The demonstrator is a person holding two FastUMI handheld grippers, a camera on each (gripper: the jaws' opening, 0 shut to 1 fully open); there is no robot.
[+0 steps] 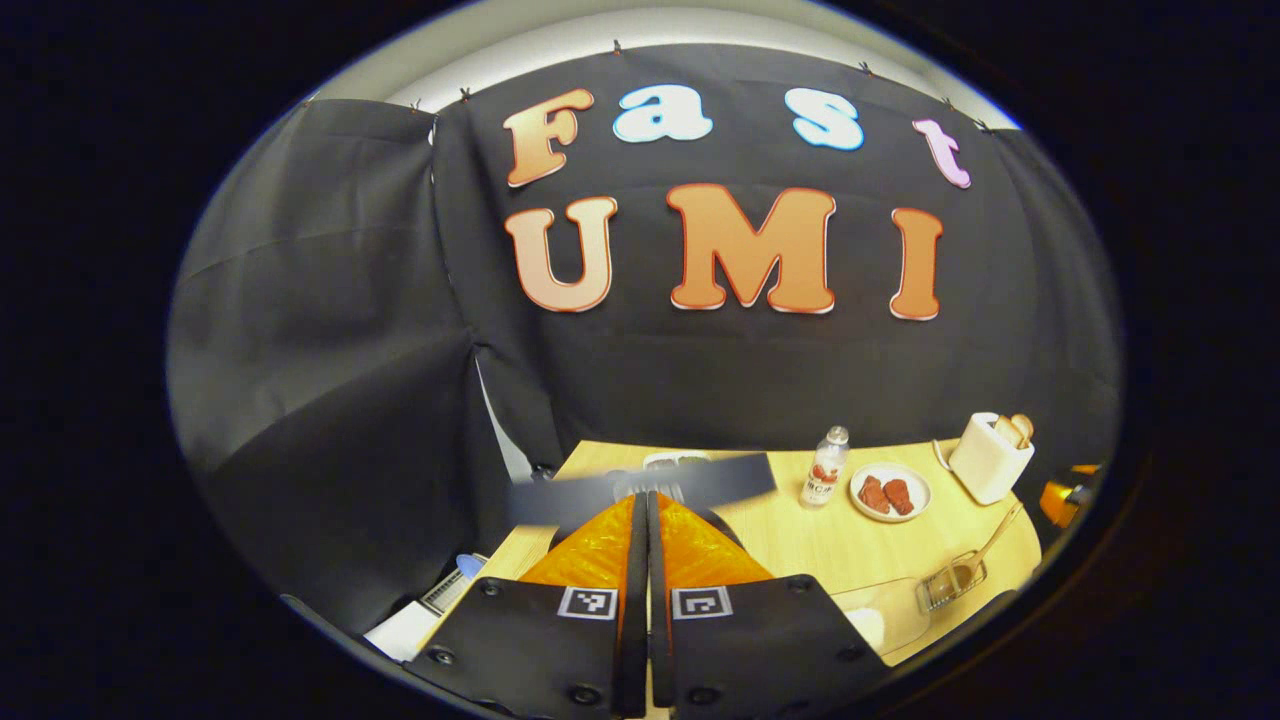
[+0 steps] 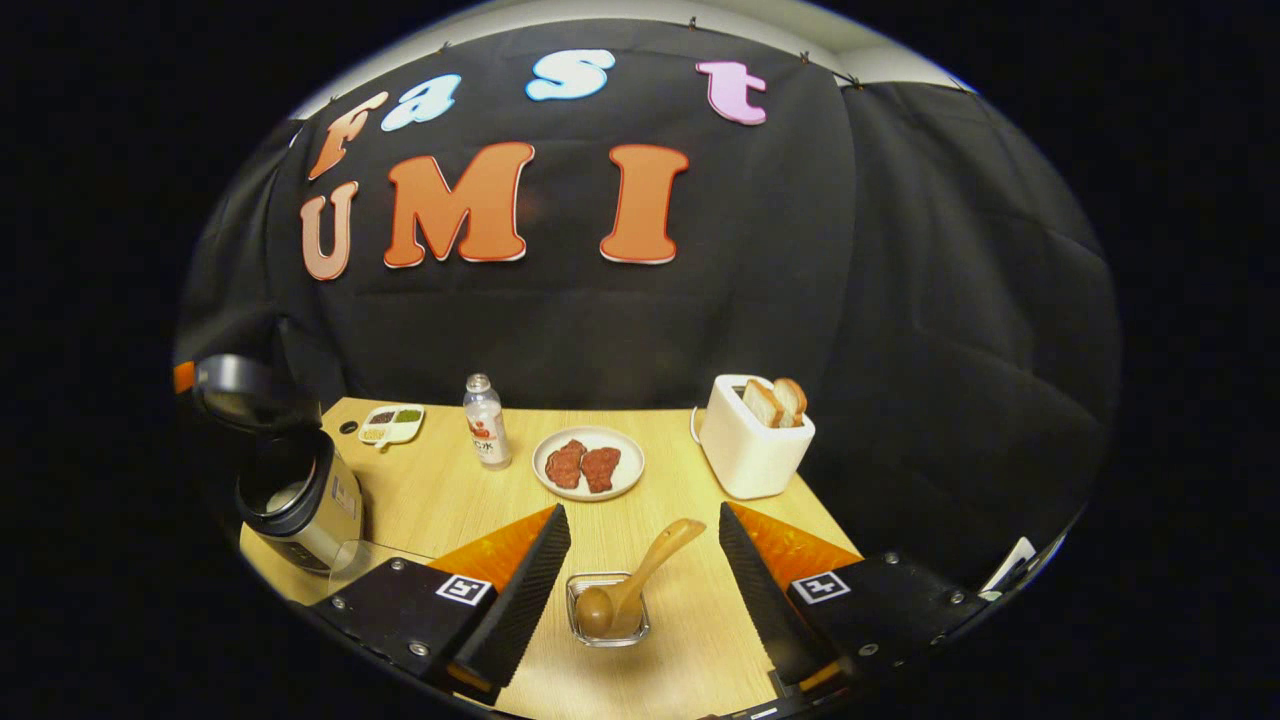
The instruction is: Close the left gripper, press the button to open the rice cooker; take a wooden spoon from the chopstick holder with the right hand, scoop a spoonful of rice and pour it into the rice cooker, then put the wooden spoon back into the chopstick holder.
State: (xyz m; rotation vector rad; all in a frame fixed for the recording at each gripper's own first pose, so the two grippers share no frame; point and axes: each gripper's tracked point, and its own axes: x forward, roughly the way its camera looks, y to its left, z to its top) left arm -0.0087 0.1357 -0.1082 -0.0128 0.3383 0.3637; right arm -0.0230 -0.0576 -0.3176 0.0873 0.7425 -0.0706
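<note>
1. Left tongs (image 1: 646, 520) together, above tabletop (image 1: 820, 545).
2. Right tongs (image 2: 640, 545) apart, flanking wooden spoon (image 2: 640, 580) in chopstick holder (image 2: 608, 610).
3. Rice cooker (image 2: 290, 490) lid up, left of holder.

1 rice cooker (image 2: 295, 495), 1 wooden spoon (image 2: 640, 575) in 1 clear holder (image 2: 607, 610), 1 bottle (image 2: 487, 421), 1 plate (image 2: 588, 463) w/ 2 meat pcs, 1 toaster (image 2: 752, 440) w/ 2 bread slices, 1 sectioned dish (image 2: 392, 424).
</note>
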